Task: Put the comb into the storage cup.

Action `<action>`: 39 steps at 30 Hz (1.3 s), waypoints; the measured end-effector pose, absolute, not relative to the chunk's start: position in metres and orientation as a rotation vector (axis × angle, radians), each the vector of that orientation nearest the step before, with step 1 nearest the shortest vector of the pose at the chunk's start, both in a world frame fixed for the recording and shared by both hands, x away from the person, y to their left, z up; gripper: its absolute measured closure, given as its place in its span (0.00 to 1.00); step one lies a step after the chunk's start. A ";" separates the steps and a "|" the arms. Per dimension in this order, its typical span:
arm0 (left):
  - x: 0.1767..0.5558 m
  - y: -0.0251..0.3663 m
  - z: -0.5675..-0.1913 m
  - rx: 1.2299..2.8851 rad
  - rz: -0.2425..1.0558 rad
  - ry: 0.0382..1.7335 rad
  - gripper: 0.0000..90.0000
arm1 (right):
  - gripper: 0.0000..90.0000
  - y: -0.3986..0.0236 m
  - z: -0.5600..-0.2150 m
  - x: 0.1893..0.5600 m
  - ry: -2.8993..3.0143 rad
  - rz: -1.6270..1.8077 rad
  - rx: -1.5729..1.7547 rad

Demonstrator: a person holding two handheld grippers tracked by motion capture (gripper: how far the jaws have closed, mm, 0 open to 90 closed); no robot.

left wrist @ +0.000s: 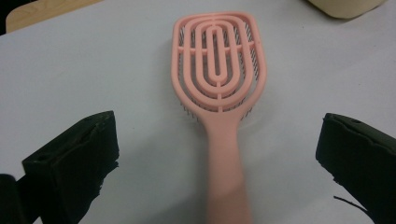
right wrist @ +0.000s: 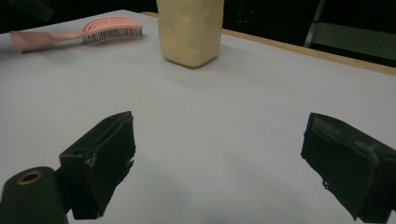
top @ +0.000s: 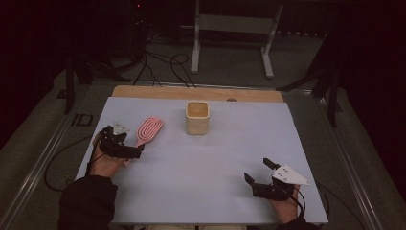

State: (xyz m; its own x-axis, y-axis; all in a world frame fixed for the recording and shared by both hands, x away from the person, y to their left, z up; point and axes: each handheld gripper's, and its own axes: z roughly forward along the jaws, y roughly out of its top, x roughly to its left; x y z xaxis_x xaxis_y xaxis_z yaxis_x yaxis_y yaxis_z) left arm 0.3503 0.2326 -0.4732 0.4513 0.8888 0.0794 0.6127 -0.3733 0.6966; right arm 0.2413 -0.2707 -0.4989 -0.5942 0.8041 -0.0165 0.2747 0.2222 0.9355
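A pink vented hairbrush (top: pixel 150 128) lies bristles down at the left of the white table cover (top: pixel 215 158), its head pointing away from me. My left gripper (top: pixel 126 145) stands open over the handle end. In the left gripper view the brush (left wrist: pixel 218 60) runs up the middle, and the handle passes between the two wide-apart jaws of the left gripper (left wrist: pixel 219 140) without touching them. A cream square cup (top: pixel 197 118) stands upright at the far centre. My right gripper (top: pixel 258 171) is open and holds nothing at the near right, facing the cup (right wrist: pixel 189 30) and the brush (right wrist: pixel 109 27).
A bare wooden strip (top: pixel 191 92) runs along the table's far edge. Beyond it, black cables (top: pixel 163 67) lie on the floor beside a white metal stand (top: pixel 232 43). The cup's base (left wrist: pixel 345 7) shows at the top right of the left gripper view.
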 end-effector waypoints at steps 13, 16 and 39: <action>0.360 0.230 -0.474 2.160 0.573 1.276 0.00 | 0.11 -0.270 -0.499 0.241 1.995 1.364 0.991; 0.362 0.228 -0.475 2.181 0.564 1.284 0.00 | 0.11 -0.270 -0.499 0.242 1.995 1.365 0.992; 0.378 0.223 -0.480 2.297 0.476 1.358 0.00 | 0.11 -0.270 -0.500 0.242 1.999 1.358 0.995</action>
